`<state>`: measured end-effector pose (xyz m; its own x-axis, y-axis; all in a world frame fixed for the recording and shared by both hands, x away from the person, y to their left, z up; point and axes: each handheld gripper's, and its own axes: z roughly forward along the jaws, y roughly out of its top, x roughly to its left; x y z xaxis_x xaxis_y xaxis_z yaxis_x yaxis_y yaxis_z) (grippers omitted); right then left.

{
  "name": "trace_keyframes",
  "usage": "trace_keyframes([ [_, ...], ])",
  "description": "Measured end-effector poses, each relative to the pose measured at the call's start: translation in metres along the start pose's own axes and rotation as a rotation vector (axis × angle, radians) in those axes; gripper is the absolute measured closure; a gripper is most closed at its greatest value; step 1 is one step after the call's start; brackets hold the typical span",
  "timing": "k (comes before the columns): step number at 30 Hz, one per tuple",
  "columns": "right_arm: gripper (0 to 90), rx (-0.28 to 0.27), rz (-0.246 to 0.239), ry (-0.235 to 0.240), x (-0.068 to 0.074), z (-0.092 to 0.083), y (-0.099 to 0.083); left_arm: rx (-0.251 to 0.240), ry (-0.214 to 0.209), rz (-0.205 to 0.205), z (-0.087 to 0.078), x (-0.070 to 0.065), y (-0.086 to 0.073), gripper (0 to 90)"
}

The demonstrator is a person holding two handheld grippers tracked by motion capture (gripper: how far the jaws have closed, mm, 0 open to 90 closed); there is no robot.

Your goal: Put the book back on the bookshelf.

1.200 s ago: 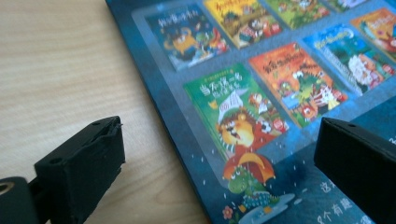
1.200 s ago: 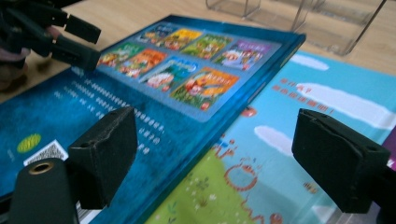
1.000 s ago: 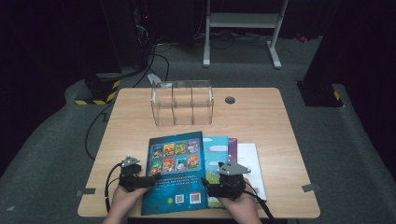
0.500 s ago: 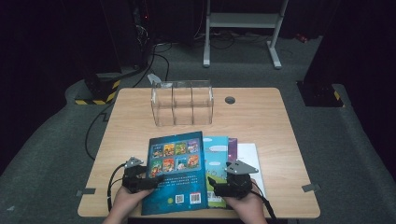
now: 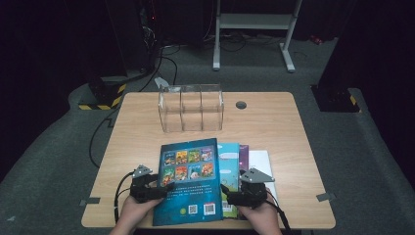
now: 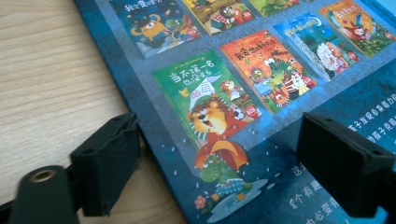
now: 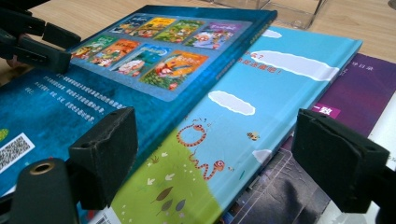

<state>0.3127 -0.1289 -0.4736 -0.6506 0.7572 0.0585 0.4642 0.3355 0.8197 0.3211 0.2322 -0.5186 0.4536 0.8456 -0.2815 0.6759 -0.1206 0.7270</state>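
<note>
A dark blue picture book (image 5: 188, 181) lies back cover up on top of a fanned stack near the table's front edge. Below it show a light blue book (image 5: 229, 166), a purple book (image 5: 243, 152) and a white one (image 5: 259, 161). My left gripper (image 5: 159, 188) is at the dark blue book's left edge (image 6: 140, 121). Its jaws (image 6: 219, 126) straddle that edge and have just been closing, with no pad pressing on the book. My right gripper (image 5: 230, 193) is open over the stack (image 7: 215, 119), one jaw above the dark blue book (image 7: 93, 102), the other above the purple one (image 7: 355, 98).
A clear plastic organizer with three compartments (image 5: 191, 107) stands upright at the middle of the wooden table (image 5: 274, 122). A round cable hole (image 5: 241, 105) lies to its right. Bare tabletop surrounds the books on the left and far side. The left gripper (image 7: 32, 42) shows beyond the stack.
The left gripper has edged slightly toward the dark blue book's left edge. The books and the right gripper have stayed in place.
</note>
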Motion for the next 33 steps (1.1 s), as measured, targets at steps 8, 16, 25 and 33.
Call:
trace_keyframes([
  [8,16.4,0.001,-0.002,-0.003,0.000,0.000,0.000,-0.019,-0.004,0.061,-0.001,-0.012,0.000,22.4],
  [16,17.3,0.014,-0.003,-0.005,-0.001,0.001,-0.001,-0.036,-0.035,0.106,0.004,-0.028,0.001,28.1],
  [25,21.7,0.025,0.014,-0.001,-0.008,-0.002,-0.002,-0.047,-0.060,0.122,0.010,-0.042,0.003,28.8],
  [33,21.4,0.037,0.052,-0.009,-0.020,-0.008,-0.008,-0.051,-0.065,0.135,0.018,-0.058,0.008,29.0],
])
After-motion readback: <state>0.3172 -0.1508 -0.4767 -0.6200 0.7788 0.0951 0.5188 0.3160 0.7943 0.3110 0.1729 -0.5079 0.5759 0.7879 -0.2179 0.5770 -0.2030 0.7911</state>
